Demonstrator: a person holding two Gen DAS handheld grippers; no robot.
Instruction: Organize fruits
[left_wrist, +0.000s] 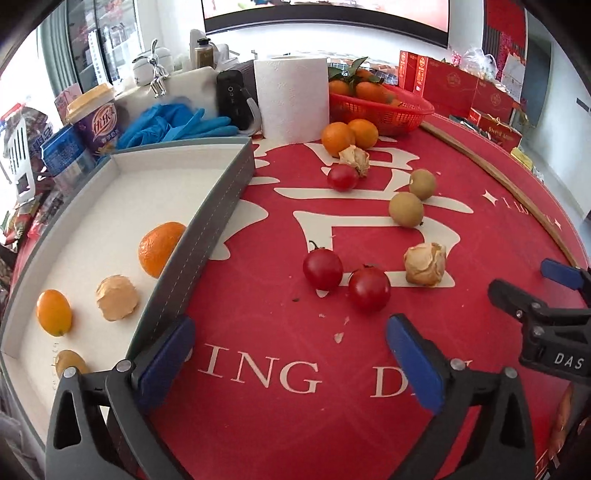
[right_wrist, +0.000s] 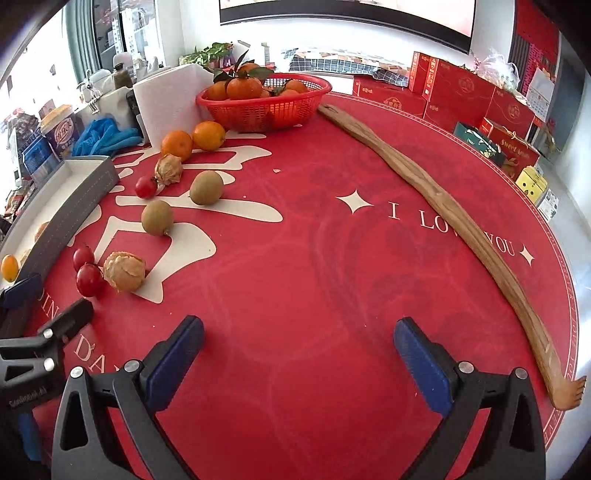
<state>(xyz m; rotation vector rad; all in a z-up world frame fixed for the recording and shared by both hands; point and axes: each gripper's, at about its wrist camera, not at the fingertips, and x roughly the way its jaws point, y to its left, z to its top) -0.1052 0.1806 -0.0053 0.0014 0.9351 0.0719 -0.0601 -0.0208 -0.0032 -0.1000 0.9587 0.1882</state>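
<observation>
Both my grippers hang empty over the red mat, left gripper (left_wrist: 291, 358) spread wide, right gripper (right_wrist: 299, 354) spread too. Just ahead of the left sit two tomatoes (left_wrist: 322, 268), touching. The tray (left_wrist: 221, 206) on my left already holds four fruits. I judge the next move: close on the nearer tomato, gently.

Both wrist views look forward, low over the red table (left_wrist: 280, 332), sharing the scattered fruit.
</observation>
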